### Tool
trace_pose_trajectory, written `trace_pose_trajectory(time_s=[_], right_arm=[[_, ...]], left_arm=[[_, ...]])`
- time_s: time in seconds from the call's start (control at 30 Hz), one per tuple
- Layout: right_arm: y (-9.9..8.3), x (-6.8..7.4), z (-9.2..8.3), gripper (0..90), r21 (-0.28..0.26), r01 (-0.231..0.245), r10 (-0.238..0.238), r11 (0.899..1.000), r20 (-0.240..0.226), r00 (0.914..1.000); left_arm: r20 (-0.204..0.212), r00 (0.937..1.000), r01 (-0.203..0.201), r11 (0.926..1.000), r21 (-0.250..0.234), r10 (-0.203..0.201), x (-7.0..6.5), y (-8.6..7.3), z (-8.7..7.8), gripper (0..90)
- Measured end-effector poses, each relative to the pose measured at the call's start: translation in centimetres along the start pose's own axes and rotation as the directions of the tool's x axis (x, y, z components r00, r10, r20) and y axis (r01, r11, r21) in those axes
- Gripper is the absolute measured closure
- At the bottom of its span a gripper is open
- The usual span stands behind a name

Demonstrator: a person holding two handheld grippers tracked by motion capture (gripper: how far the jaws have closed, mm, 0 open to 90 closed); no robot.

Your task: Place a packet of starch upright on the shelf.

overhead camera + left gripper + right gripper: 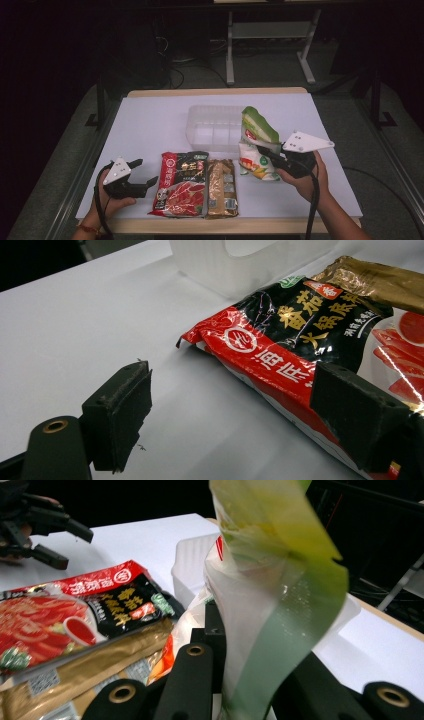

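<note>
Beside the clear tub [212, 127] lie a red packet [181, 184] and a gold packet [222, 187] — both flat on the worktop [150, 120]. Your right tool [267, 151] pinches the green-and-white bag [257, 145], lifted upright just right of the tub. Your left tool [140, 172] stands spread — empty, left of the red packet.

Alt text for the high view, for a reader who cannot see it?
The right gripper holds a green and white packet upright beside a clear plastic tub on a white table. The left gripper rests open beside a red packet and a gold packet.
</note>
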State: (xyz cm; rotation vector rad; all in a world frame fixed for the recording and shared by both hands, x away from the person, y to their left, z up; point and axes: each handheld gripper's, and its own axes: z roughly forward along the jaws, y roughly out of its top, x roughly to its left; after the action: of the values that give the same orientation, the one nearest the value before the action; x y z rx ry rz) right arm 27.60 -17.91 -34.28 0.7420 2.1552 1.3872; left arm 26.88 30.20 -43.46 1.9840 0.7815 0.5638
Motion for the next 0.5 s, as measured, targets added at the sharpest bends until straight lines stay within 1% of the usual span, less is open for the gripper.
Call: trace_pose_trajectory(time_s=[0.03,0.2,0.3,0.5], right_arm=[[0.2,-0.1,0.3,81.7,-0.005,0.006,-0.006,1.0,0.01,0.9999],[0.6,-0.3,0.9,81.8,-0.013,0.002,-0.001,1.0,0.027,0.9996],[1.0,-0.5,1.4,81.9,-0.017,0.014,-0.014,1.0,0.048,0.9988],[1.3,-0.8,2.1,82.0,-0.028,0.013,-0.011,1.0,0.061,0.9981]], left_arm=[[0.0,1.0,0.0,1.0,0.001,0.0,0.0,0.0,0.0,16.4],[0.003,1.0,0.003,1.0,-0.002,-0.003,0.0,0.0,0.0,16.4],[0.003,1.0,0.004,1.0,-0.003,-0.004,0.0,0.0,0.0,16.4],[0.006,1.0,0.005,1.0,-0.002,-0.005,0.1,0.0,0.0,16.4]])
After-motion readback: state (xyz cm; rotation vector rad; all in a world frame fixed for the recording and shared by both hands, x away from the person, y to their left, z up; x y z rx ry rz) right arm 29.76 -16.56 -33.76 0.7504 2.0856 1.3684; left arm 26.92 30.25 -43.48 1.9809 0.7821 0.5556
